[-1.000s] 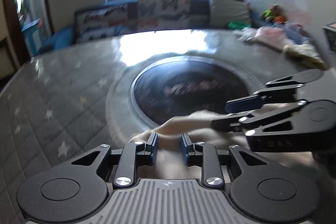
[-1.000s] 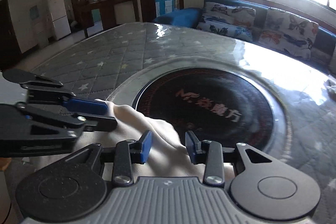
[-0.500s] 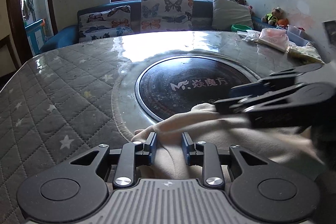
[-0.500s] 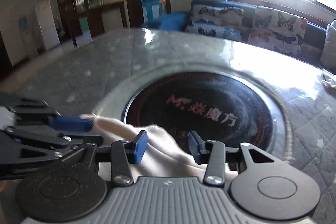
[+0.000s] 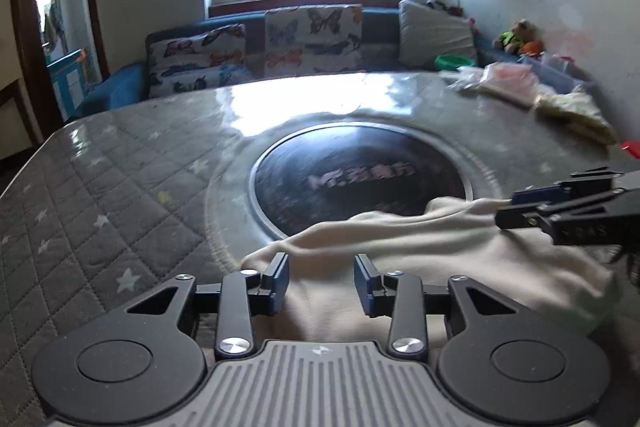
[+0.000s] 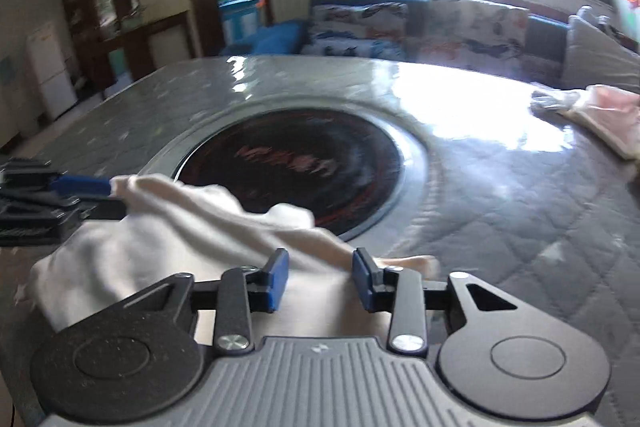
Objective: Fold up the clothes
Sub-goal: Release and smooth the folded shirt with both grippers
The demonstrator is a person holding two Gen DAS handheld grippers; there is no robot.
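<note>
Left wrist view: the left gripper (image 5: 321, 277) is sitting at 6 o'clock with its blue-padded jaws standing apart, a clear gap showing between them and nothing being pinched. A cream garment (image 5: 436, 251) is lying rumpled on the grey quilted, star-printed table cover (image 5: 104, 187), spreading from between the jaws toward 3 o'clock, its far edge overlapping the near rim of the dark round hotplate (image 5: 360, 183) set in the table's centre. The right gripper (image 5: 516, 205) is entering at 3 o'clock, seen side-on, its tips touching the garment's raised far edge; from this angle whether they are pinching the cloth cannot be told. A sofa with butterfly cushions (image 5: 256, 47) is standing at 12 o'clock beneath the window, and a pile of other clothes (image 5: 532, 91) is lying at 2 o'clock. Right wrist view: the right gripper (image 6: 320, 277) is occupying 6 o'clock, its jaws likewise parted, with the cream garment (image 6: 192, 227) passing under and between them without being clamped. The cloth is running toward 9 o'clock, where the left gripper (image 6: 114, 197) is meeting its lifted corner. The hotplate (image 6: 296, 167) is lying just beyond the garment, motion-blurred, and the pile of other clothes (image 6: 600, 115) is resting at 2 o'clock.
</note>
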